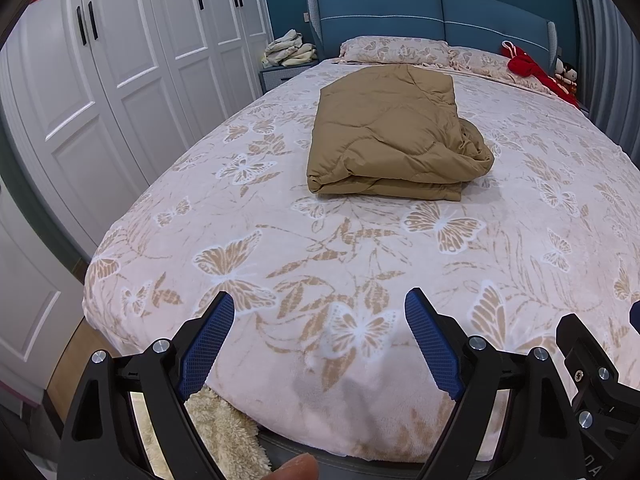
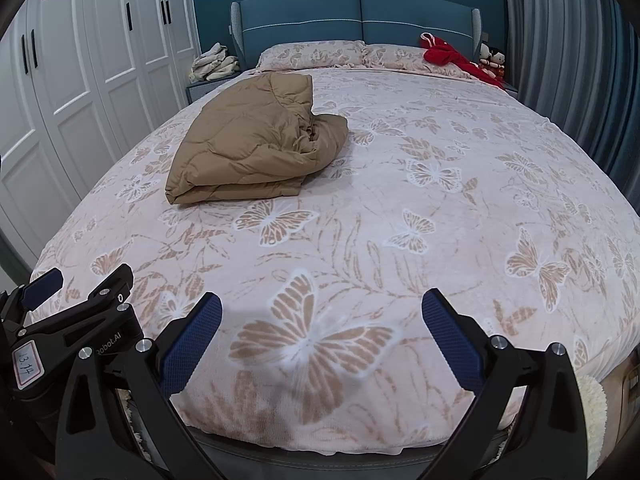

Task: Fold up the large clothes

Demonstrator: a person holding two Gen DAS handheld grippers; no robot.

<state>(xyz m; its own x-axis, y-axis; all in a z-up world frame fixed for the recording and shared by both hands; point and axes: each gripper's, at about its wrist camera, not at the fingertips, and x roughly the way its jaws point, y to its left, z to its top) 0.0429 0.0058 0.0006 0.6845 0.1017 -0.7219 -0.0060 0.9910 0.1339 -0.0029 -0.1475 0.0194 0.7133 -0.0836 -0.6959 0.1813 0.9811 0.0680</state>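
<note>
A tan quilted garment (image 1: 388, 136) lies folded into a thick rectangle on the bed (image 1: 280, 248), with a bunched lump at its right side. It also shows in the right wrist view (image 2: 252, 148), left of the middle. My left gripper (image 1: 320, 316) is open and empty above the foot of the bed, well short of the garment. My right gripper (image 2: 322, 312) is open and empty, also over the bed's foot edge. The left gripper's body (image 2: 72, 320) shows at the lower left of the right wrist view.
The bed has a pink butterfly cover and two pillows (image 1: 394, 50) at a blue headboard (image 1: 432, 12). White wardrobes (image 1: 120, 60) line the left. Red clothing (image 1: 532, 70) lies at the far right. A nightstand bears a cloth pile (image 1: 290, 54). Grey curtains (image 2: 572, 60) hang right.
</note>
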